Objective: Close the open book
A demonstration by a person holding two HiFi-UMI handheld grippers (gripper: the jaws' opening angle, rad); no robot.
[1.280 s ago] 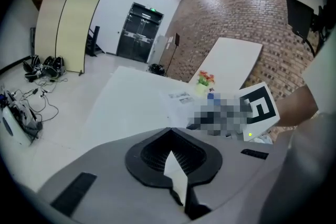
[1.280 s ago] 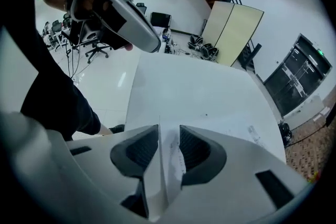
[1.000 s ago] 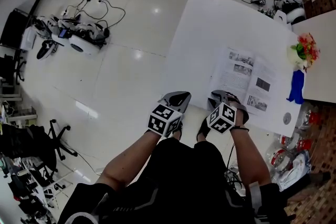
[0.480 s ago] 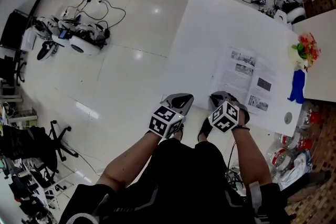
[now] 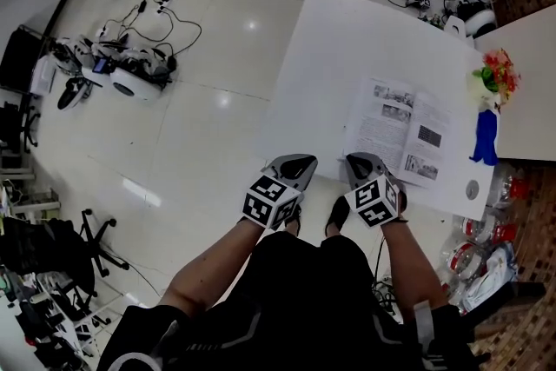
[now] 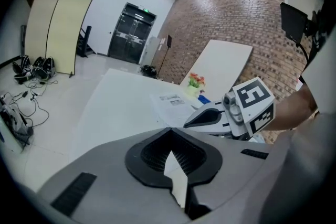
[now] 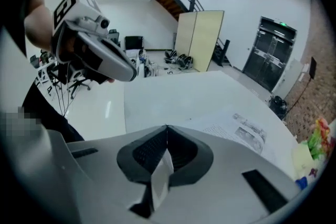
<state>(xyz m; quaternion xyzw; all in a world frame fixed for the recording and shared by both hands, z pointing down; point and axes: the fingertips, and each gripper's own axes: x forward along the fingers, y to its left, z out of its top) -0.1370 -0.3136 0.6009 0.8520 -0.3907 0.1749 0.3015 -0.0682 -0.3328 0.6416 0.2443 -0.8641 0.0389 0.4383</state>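
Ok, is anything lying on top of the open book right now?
Nothing visible: both printed pages of the open book lie bare on the white table. The shut right gripper hangs at its near corner and may cover some of that edge. The tabletop underneath is hidden.

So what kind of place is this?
Probably a tech lab or workshop. Heaps of black-and-white electronic gear with tangled cables lie on the shiny white tiled floor, a black wheeled office chair stands nearby, and a bare red-brown brick wall runs along one side.
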